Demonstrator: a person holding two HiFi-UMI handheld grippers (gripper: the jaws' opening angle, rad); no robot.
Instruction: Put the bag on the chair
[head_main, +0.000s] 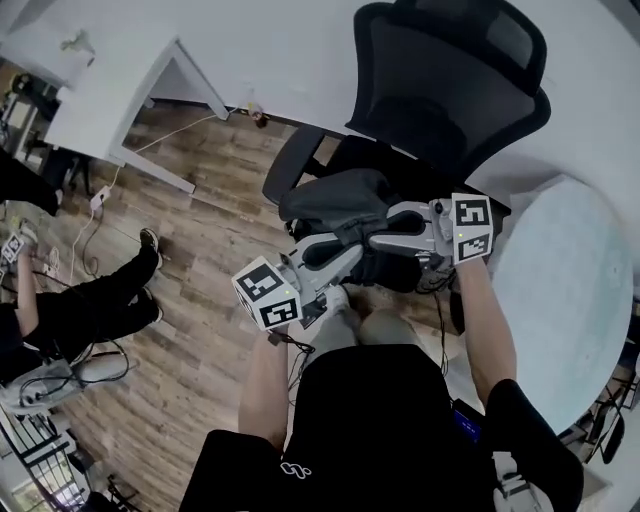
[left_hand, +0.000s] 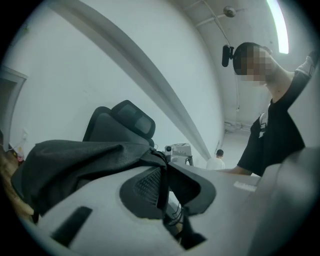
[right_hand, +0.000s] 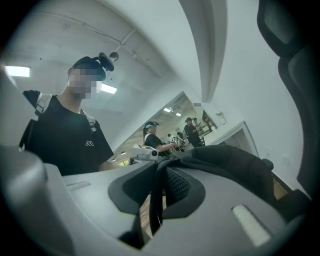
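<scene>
Bag (head_main: 335, 195), dark grey, slumped: logged in head view over the front edge of the black chair (head_main: 450, 80) seat, between the armrests. Couldn't tell whether it touched the seat. Found left gripper (head_main: 335, 255) and right gripper (head_main: 385, 232) close together at the bag's near side.

Head view only: caught wood floor (head_main: 200, 170), white desk (head_main: 120, 90) at top left, pale round table (head_main: 565, 290) at right, and a seated person's black-trousered legs (head_main: 100, 300) at left.

Left gripper view only: saw its jaws pinched on a thin black strap (left_hand: 161, 180) of the bag. Noted the bag body bunched to the left, the chair headrest (left_hand: 127, 120) behind it, and the wearer (left_hand: 275, 135) in a black shirt at right.

Right gripper view only: saw its jaws pinched on a second black strap (right_hand: 156, 200). Noted the bag body off to the right, the chair back at the far right edge, and several people (right_hand: 150, 135) in a room behind.

Saw no chair seat in either gripper view.

Checked the bag as a container: couldn't see its contents in any view.
</scene>
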